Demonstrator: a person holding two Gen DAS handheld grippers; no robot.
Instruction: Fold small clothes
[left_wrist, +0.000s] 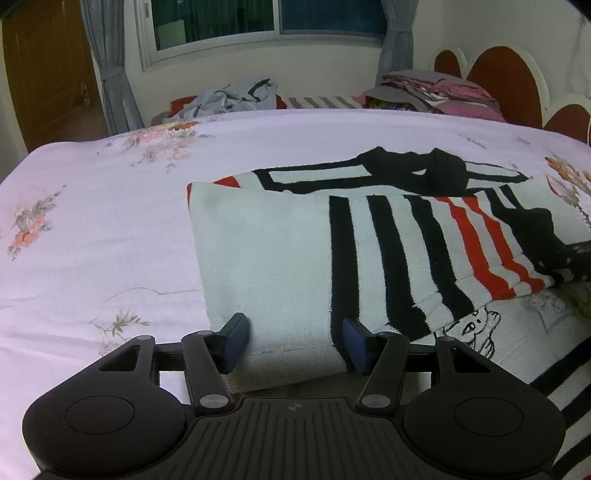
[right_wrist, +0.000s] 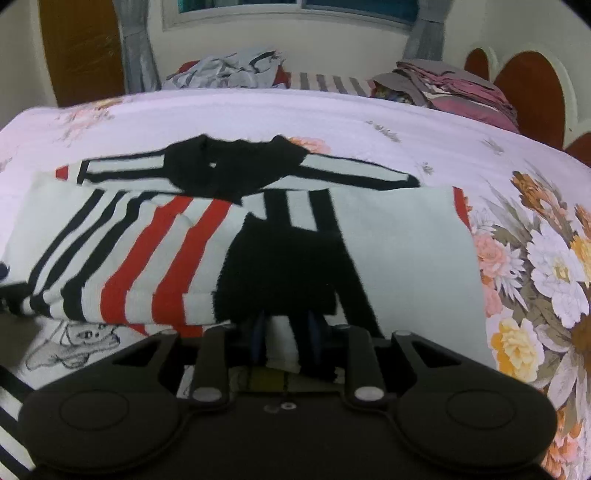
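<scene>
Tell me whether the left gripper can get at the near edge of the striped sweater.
Probably yes: the left gripper already has its open jaws on either side of the striped sweater's near edge, with nothing lying between.

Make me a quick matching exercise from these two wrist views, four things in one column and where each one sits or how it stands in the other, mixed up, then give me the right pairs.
Things:
1. striped sweater
2. folded clothes pile
3. crumpled grey garment
4. left gripper

Places or states:
A. far side of the bed, near the red headboard
B. far side of the bed, near the grey curtain
C. spread across the floral bedcover, sleeves folded over the body
D. fingers apart, one on each side of a white hem

Pairs: 1-C, 2-A, 3-B, 4-D
</scene>
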